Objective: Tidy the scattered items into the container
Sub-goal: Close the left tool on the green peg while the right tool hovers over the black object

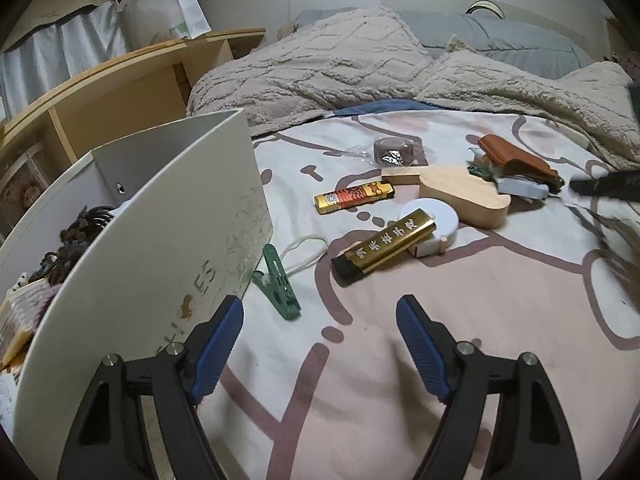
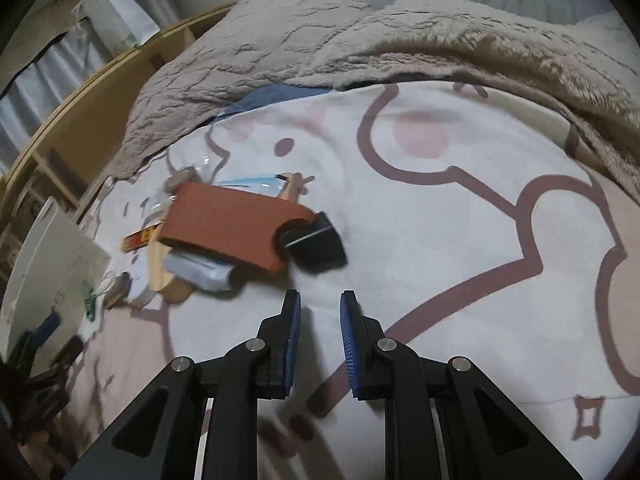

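I judge a pickup pending: my left tongs [image 1: 320, 316] gape wide and empty beside the white box [image 1: 160, 216], right tongs [image 2: 320, 304] narrow and empty, green clip [image 1: 278, 284] touching the box first.

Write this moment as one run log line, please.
left gripper: open, empty | right gripper: open, empty | green clip: beside white box | items still on bed

Left gripper [image 1: 320, 316]: black angular linkage arms with triangular cutouts, silver round pivot screws, blue ribbed finger pads [image 1: 218, 350]. Right gripper [image 2: 320, 312]: identical black arms, silver screws, blue ribbed pads [image 2: 294, 344].
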A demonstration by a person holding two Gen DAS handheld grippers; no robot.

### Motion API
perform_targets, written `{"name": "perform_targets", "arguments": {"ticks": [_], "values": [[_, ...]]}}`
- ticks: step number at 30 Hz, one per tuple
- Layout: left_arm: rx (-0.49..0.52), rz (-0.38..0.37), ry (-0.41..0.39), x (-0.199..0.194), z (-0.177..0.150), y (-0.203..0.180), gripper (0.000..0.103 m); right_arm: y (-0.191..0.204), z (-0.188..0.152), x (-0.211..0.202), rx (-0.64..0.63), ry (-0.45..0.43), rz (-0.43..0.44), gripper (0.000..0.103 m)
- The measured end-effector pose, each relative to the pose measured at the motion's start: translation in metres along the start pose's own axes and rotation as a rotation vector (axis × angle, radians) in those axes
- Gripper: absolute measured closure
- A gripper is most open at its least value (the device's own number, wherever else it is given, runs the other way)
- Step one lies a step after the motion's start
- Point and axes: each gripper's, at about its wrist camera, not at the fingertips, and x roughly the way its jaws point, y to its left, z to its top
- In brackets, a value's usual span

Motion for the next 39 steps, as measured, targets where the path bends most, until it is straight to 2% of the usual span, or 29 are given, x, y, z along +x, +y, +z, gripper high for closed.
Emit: {"name": "perform_targets", "arguments": {"ticks": [1, 4, 8, 15, 17, 22, 26, 29, 31, 34, 39], "values": [[0.002, 0.004, 0.003, 0.003, 0.002, 0.000, 0.030, 0.002, 0.002, -0.006, 0.003, -0.028, 0.025, 0.084], [0.003, 0.029, 0.015, 0.012, 0.007, 0.001, 0.032, 0.005, 0.010, -0.017, 0.017, -0.109, 0.088, 0.084], [0.005, 0.053, 0.061, 0.029, 0.007, 0.001, 0.035, -0.005, 0.021, -0.019, 0.078, -0.210, 0.093, 0.084], [0.020, 0.106, 0.075, 0.034, 0.002, -0.003, 0.035, -0.037, 0.035, 0.008, 0.236, -0.273, 0.158, 0.084], [0.020, 0.113, 0.074, 0.034, 0.001, -0.003, 0.035, -0.039, 0.036, 0.020, 0.237, -0.250, 0.180, 0.084], [0.019, 0.125, 0.081, 0.036, 0.002, -0.003, 0.035, -0.034, 0.030, 0.046, 0.213, -0.101, 0.178, 0.084], [0.018, 0.119, 0.096, 0.040, 0.004, -0.003, 0.036, -0.030, 0.025, 0.040, 0.159, -0.019, 0.175, 0.082], [0.015, 0.110, 0.107, 0.043, 0.005, -0.003, 0.037, -0.028, 0.021, 0.033, 0.094, 0.087, 0.216, 0.082], [0.005, 0.095, 0.114, 0.046, 0.006, -0.001, 0.040, -0.031, 0.020, 0.020, 0.072, 0.099, 0.247, 0.082], [-0.013, 0.069, 0.123, 0.049, 0.006, 0.001, 0.043, -0.032, 0.022, 0.002, 0.045, 0.067, 0.226, 0.082], [-0.044, 0.023, 0.132, 0.051, 0.007, 0.006, 0.051, -0.049, 0.027, 0.003, 0.182, -0.033, 0.233, 0.082]]}}
